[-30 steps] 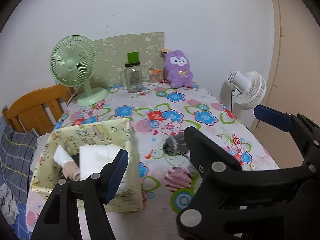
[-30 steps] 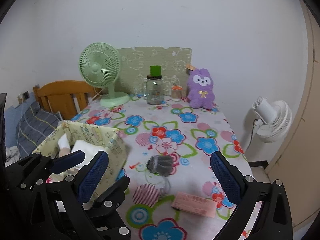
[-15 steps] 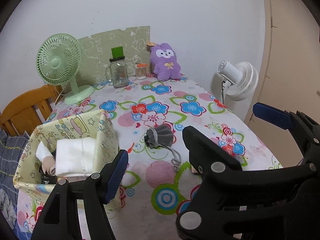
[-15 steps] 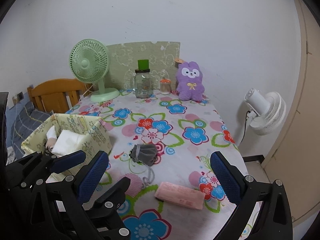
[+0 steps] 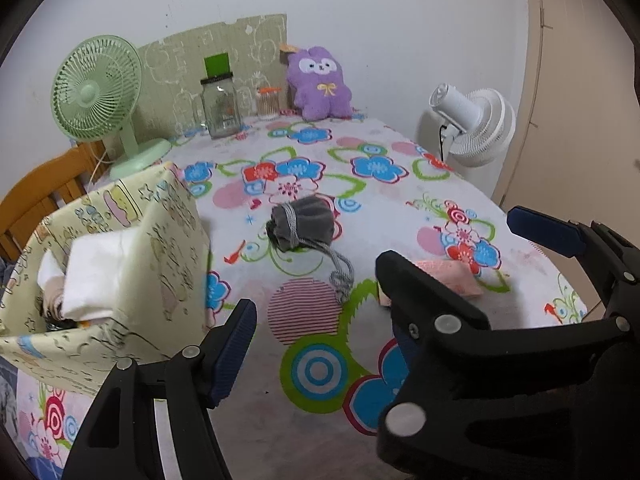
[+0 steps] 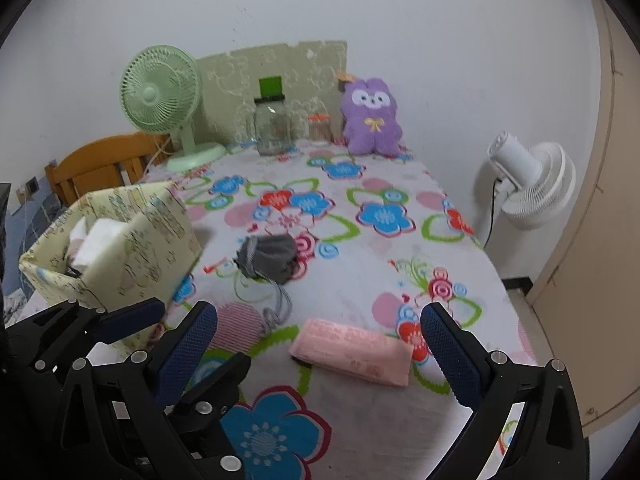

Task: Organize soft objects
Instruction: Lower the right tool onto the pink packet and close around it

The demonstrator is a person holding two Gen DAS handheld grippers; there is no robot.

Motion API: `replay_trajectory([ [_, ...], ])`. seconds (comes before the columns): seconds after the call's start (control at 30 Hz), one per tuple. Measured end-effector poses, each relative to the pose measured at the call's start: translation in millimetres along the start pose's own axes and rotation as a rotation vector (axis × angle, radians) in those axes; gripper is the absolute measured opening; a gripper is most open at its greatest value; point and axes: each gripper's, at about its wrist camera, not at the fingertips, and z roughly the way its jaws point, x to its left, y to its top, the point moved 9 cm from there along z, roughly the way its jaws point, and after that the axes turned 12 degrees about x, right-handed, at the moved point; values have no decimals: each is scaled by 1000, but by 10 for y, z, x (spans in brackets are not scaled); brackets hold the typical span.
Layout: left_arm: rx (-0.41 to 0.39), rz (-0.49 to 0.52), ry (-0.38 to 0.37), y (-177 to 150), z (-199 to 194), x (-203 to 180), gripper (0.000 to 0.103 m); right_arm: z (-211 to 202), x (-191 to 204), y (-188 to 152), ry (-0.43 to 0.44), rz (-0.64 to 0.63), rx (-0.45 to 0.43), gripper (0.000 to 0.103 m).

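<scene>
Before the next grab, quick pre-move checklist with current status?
1. Left gripper jaws apart, nothing between them: ok.
2. Right gripper jaws apart, nothing held: ok.
3. Pink packet lies flat on the tablecloth, just ahead of the right gripper, nothing on top: ok.
4. Grey drawstring pouch lies loose mid-table, its cord trailing toward the grippers, apart from the packet: ok.
5. Fabric bin has room: cannot tell; a white cloth already fills much of the visible opening.
6. Grippers clear of each other: not ok; the left one sits close beside the right in the right wrist view.
</scene>
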Motion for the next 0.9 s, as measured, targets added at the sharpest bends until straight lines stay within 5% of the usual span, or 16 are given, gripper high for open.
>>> replay_trajectory([
  [0.63,91,65,-12,-118,434,-208,72,415,-267,-177,-53,-65,92,99],
  [0.9,95,89,-10,-89,468,-228,73,630,-364,-212,-22,-45,146,89],
])
